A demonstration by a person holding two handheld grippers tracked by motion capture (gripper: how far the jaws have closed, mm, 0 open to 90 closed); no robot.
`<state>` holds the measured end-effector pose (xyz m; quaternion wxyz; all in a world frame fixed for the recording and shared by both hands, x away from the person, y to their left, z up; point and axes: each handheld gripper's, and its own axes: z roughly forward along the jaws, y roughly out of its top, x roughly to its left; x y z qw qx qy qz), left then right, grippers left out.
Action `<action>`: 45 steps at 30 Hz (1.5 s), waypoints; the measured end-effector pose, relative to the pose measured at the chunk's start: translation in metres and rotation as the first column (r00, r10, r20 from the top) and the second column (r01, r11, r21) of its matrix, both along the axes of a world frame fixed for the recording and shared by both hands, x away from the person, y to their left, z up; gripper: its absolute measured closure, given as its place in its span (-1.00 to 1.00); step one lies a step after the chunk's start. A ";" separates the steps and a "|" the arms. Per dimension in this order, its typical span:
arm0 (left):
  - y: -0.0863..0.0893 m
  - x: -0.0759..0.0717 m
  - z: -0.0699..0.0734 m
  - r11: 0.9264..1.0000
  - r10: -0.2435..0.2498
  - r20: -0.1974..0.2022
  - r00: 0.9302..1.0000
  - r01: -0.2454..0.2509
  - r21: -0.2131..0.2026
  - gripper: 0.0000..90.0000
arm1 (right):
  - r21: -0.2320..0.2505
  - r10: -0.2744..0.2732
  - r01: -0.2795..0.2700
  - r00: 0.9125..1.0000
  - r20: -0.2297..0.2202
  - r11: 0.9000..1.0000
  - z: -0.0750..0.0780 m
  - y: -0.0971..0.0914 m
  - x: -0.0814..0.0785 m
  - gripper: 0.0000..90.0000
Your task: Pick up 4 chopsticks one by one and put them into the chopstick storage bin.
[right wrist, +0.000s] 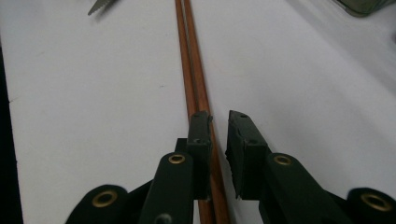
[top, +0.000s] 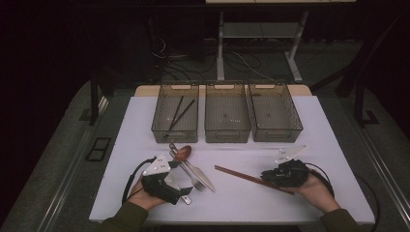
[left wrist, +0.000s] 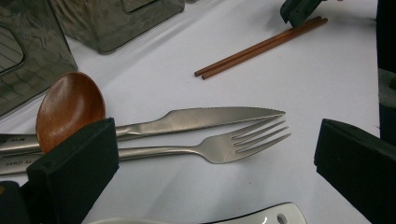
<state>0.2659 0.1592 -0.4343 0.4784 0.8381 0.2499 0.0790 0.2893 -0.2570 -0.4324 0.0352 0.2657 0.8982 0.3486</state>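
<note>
On the left of the white table [top: 121, 159] the left gripper [top: 180, 189] rests with its jaws spread wide and nothing between them, low beside a cluster of cutlery: a wooden spoon [left wrist: 70, 108], a serrated steel knife [left wrist: 205, 119] and a steel fork [left wrist: 243, 140], all lying flat and touching one another. A white spoon-like piece [left wrist: 275, 217] lies just under that gripper; I cannot tell exactly what it is. Behind the cutlery stand three grey bins in a row. The left bin [top: 162, 129] already holds a pair of dark chopsticks [top: 180, 113], while the middle bin [top: 227, 135] and the right bin [top: 278, 136] look bare inside.

Right of centre, a pair of brown wooden chopsticks [right wrist: 194, 70] lies side by side on the table, well apart from the bins. The right gripper [right wrist: 219, 119] sits low over their near end with its jaws drawn nearly together; in the right gripper view the sticks run under the left jaw, so whether the pads truly pinch them I cannot tell.

By my reading the sorting has only begun: one pair is binned, this pair is being picked up, probably for the left bin, and the spoon, knife and fork remain.
</note>
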 end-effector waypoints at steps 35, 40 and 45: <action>-0.001 0.000 0.000 1.000 -0.004 -0.003 1.000 0.004 0.002 -1.00 | -0.039 0.019 -0.019 1.000 -0.003 0.999 -0.010 0.000 0.004 0.82; -0.001 0.000 -0.001 1.000 -0.004 -0.003 1.000 0.004 0.000 -1.00 | -0.046 0.039 -0.038 0.999 0.016 0.998 -0.011 0.000 0.002 0.84; -0.001 0.000 -0.001 1.000 -0.004 -0.003 1.000 0.004 0.000 -1.00 | -0.056 0.051 -0.050 0.998 0.026 0.997 -0.010 0.000 0.002 0.87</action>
